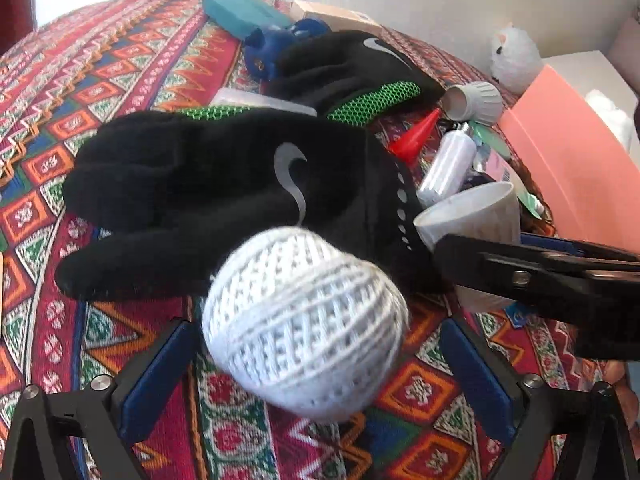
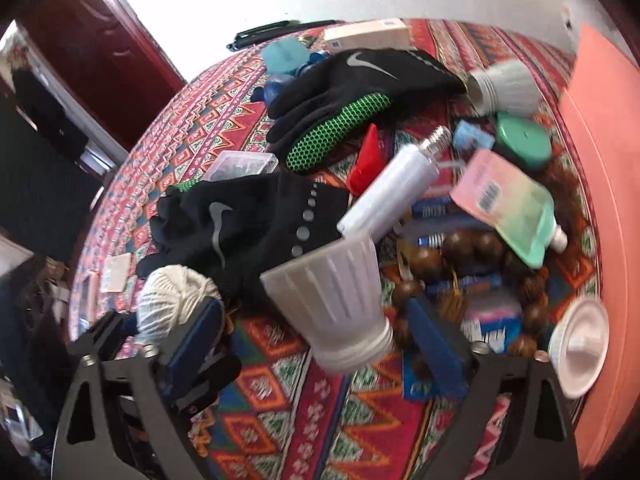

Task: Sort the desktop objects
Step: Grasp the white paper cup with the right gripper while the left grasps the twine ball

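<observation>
My left gripper hung over the patterned tablecloth with its blue-padded fingers spread wide, and the white ball of twine sat between them; I could not tell whether either pad touched it. Just behind the ball lay a black glove with a grey swoosh, and a second black glove with green mesh lay farther back. To the right, my other gripper reached in beside a white ribbed bulb housing. Past it lay a red cone, a grey cap-like piece and a pink folder.
</observation>
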{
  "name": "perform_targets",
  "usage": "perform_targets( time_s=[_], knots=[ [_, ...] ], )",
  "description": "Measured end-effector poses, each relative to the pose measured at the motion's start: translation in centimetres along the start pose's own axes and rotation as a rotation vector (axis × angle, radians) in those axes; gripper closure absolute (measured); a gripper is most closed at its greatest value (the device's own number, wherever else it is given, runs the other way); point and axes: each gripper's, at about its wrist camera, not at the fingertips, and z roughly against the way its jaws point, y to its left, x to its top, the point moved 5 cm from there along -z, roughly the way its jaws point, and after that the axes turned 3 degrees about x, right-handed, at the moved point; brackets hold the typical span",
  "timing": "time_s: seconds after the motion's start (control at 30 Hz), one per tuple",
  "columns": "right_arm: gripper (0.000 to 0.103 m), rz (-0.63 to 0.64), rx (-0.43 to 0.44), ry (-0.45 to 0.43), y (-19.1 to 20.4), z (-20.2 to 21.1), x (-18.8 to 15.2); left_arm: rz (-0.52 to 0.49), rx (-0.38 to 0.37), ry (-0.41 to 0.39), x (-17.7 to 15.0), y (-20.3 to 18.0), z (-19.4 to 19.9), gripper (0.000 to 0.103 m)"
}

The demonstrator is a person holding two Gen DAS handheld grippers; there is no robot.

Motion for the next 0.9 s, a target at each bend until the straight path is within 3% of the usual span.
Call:
perform_targets(
  time_s=[0.03, 0.07, 0.47, 0.9],
  knots=[
    [0.041, 0.007, -0.005, 0.005, 0.0, -0.2, 0.1, -0.015, 0.009, -0.001, 0.0, -0.1, 0.0, 0.038],
    [0.045, 0.012, 0.001, 0.01, 0.0, -0.3, 0.2, -0.024, 0.014, -0.001, 0.0, -0.1, 0.0, 0.037],
    [0.045, -0.035, 0.059, -0.043, 0.5, 4.2, -2.0, -0.07, -0.006, -0.044, -0.8, -1.7, 4.9, 0.037],
    [0.045, -0.047, 0.095, -0.118, 3.5, 12.8, -8.5, -0.149, -0.071, -0.08, -4.4, -5.4, 12.3, 0.037]
  ],
)
